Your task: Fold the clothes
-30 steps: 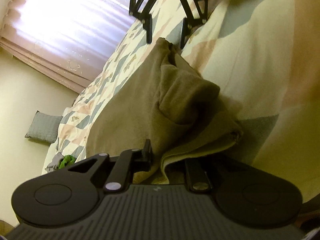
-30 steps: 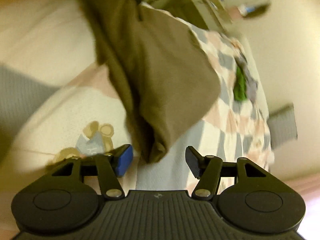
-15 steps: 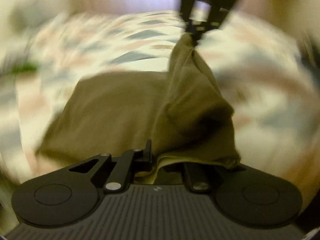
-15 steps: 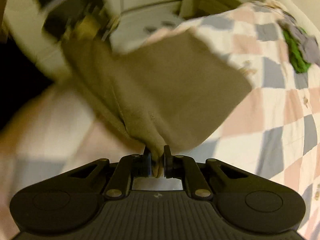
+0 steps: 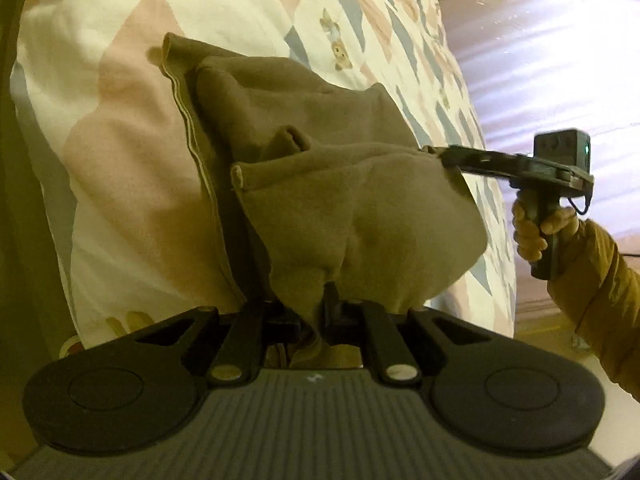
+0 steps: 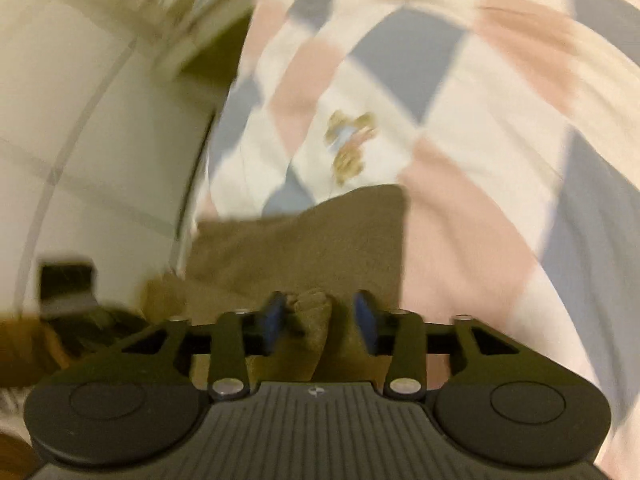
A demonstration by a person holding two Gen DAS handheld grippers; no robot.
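Left tool (image 5: 316, 316) clamped tight; right tool (image 6: 320, 316) opening, its handle gripped by a hand (image 5: 538, 228).

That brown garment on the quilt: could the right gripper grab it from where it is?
Probably yes. A fold of the brown garment already sits between the right gripper fingers, which are opening, with nothing in the way. The left gripper is shut on another edge.

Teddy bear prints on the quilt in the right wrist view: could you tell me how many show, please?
1: a blurred bear print sits on a white patch of the quilt, above the brown garment. Others may be hidden or blurred.
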